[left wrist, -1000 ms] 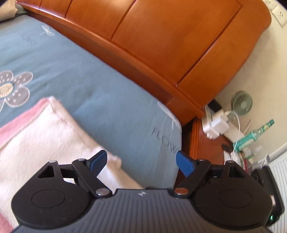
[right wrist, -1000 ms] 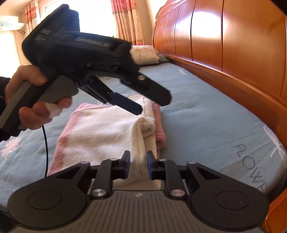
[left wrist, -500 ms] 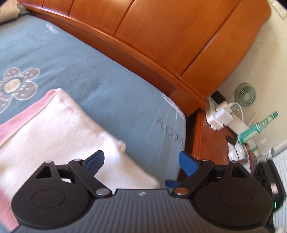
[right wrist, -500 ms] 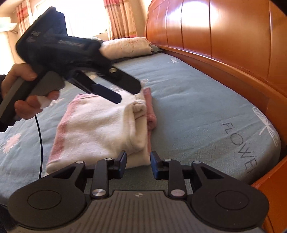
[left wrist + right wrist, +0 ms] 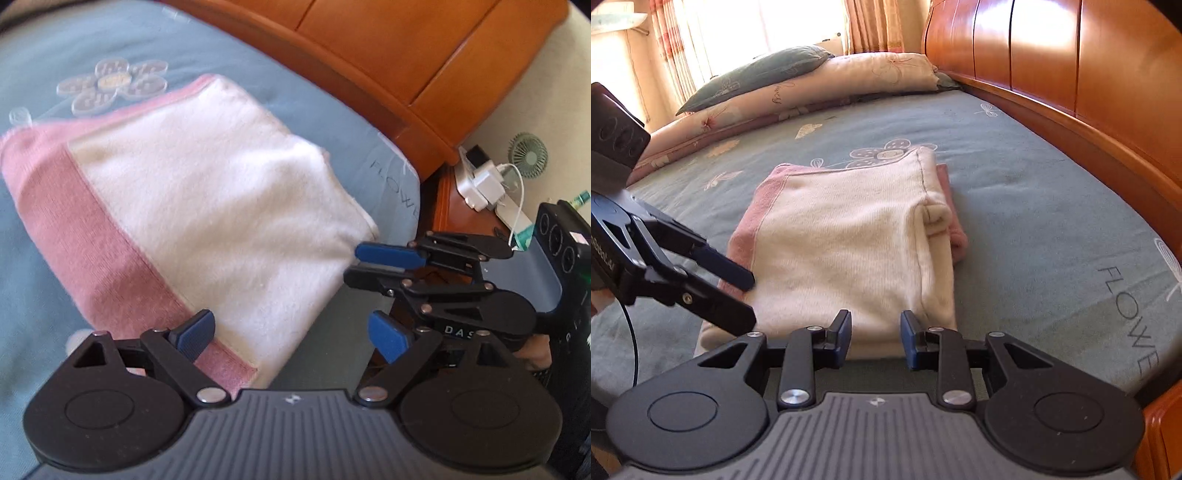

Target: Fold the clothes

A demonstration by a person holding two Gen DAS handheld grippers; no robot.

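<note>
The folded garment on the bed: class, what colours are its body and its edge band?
The folded garment is cream-white with a pink band, clearest in the left wrist view.

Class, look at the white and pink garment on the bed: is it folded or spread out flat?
Folded. The white and pink garment lies as a compact rectangle, with stacked layers showing along its right edge.

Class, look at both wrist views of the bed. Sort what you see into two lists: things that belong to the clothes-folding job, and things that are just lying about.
Part of the job:
- folded white and pink garment
- left gripper, jaws open
- right gripper, jaws open, nothing held

Just lying about:
- pillows
- small fan
- white charger on the nightstand
- wooden headboard
</note>
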